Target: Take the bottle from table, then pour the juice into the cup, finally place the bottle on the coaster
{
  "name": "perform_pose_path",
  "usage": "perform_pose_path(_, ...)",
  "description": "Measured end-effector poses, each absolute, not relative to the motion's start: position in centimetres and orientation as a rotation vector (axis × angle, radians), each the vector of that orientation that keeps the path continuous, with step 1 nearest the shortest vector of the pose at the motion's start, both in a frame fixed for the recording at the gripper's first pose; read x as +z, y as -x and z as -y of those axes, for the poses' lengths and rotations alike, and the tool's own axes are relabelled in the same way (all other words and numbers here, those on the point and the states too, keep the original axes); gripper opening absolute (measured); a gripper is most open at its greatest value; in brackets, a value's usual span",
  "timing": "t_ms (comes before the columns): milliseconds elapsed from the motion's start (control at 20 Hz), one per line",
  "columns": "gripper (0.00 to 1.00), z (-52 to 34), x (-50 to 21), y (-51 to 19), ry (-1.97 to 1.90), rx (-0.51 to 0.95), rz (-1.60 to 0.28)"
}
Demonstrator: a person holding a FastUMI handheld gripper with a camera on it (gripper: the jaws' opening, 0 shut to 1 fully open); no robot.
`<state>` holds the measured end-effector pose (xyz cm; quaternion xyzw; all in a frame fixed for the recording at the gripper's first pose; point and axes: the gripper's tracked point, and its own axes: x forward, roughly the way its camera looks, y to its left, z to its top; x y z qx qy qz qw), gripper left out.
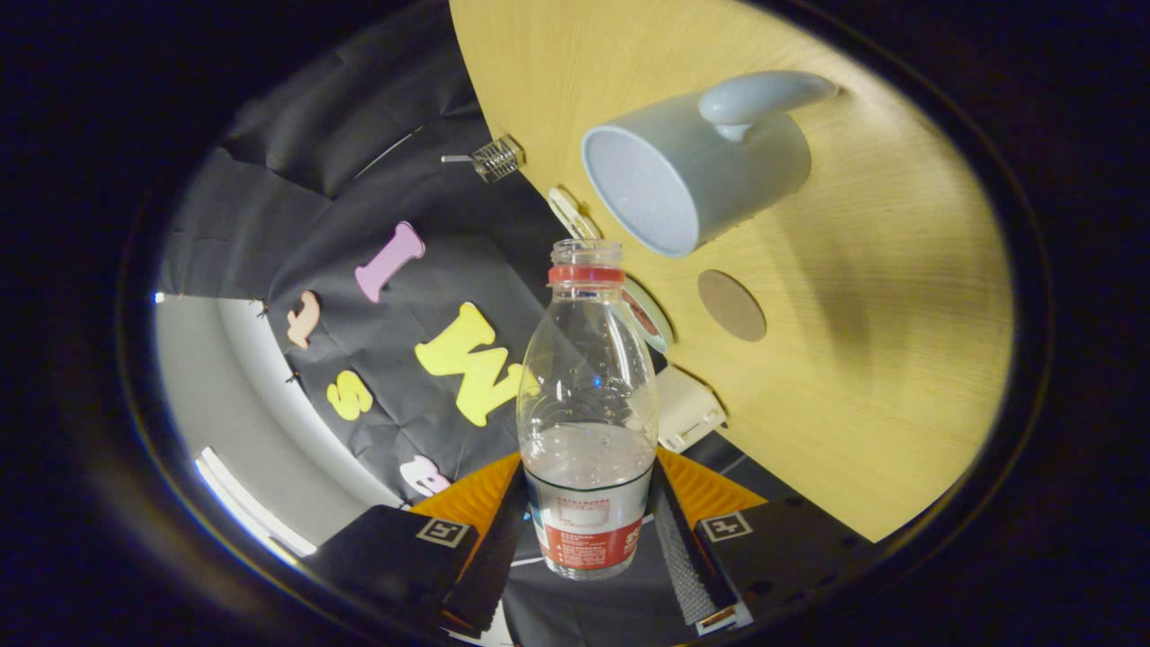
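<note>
One gripper (pixel 588 530) is in view, its two dark fingers (pixel 490 548) set one on each side of one clear plastic bottle (pixel 588 395) and pressing against its labelled lower body; the bottle is pinched between them and held off the table; the bottle has no cap, its open mouth points away from the gripper toward the cup, and a red ring sits around its neck; clear liquid fills roughly the lower part of the bottle, its surface lying just above the label; one wooden table (pixel 898 359) appears steeply tilted in the gripper view; one grey cup (pixel 692 166) with one handle stands on it, just beyond the bottle's mouth, its opening facing the camera and its inside showing pale, with no liquid that can be made out; one round brown coaster (pixel 732 305) lies flat on the table, near the cup and apart from it, bare on top; at the table's edge behind the bottle are two round flat items (pixel 649 314), partly hidden, kind not determinable; one white box-like item (pixel 687 409) sits at the same edge, just beside the bottle's shoulder; one small clear item (pixel 497 158) sits at the table's far edge against the black cloth.
</note>
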<state>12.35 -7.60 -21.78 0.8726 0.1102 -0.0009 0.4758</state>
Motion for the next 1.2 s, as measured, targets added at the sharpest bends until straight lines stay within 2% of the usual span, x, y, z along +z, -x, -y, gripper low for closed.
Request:
perform_pose_path(650, 0.78, 7.9, -22.7, -10.7, -1.963, -0.023, -0.283)
perform_pose_path(1200, 0.78, 8.7, -26.1, -9.3, -1.456, -0.117, -0.306)
